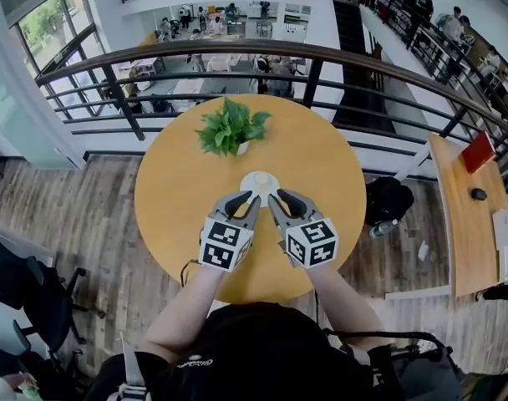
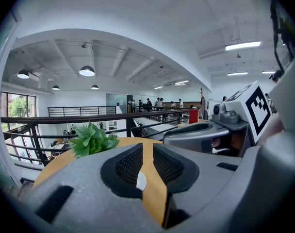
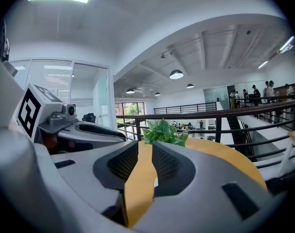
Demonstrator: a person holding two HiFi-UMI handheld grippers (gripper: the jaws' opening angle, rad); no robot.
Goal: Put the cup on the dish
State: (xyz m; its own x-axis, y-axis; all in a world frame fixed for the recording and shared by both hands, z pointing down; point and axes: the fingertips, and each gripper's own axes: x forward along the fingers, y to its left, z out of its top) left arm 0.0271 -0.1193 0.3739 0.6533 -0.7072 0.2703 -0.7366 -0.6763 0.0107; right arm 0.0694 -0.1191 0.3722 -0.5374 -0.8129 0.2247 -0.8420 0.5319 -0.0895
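1. Nearest is the person's black shirt (image 1: 262, 349); two bare forearms go out from it toward 12 o'clock.
2. Each forearm ends in a grey plastic gripper with a white cube of black square markers on its back, the left cube (image 1: 226, 243) and the right cube (image 1: 312, 242).
3. Left gripper (image 1: 247, 200): its own view shows the dark, finely ribbed pads drawn together, with only a thin slit between them. Nothing is between them; through the slit only the tabletop and a bit of white are seen.
4. Right gripper (image 1: 281, 199): it is clenched the same way, pads nearly touching, and it grasps nothing.
5. Both tips point inward, at 7 and 5 o'clock of the dish (image 1: 261, 189), just beside its rim.
6. That dish is flat, round, white and smooth, and lies near the centre of the table (image 1: 179, 190).
7. A smaller round shape sits in its middle, probably the cup (image 1: 261, 178); from above I cannot tell its form well.
8. The tabletop is round, matte, of yellow wood.
9. A leafy green plant (image 1: 231, 126) in a small white pot stands at 12 o'clock, near the edge.
10. Behind it curves a dark metal railing (image 1: 363, 61); under the table is a floor (image 1: 78, 215) of grey-brown planks.
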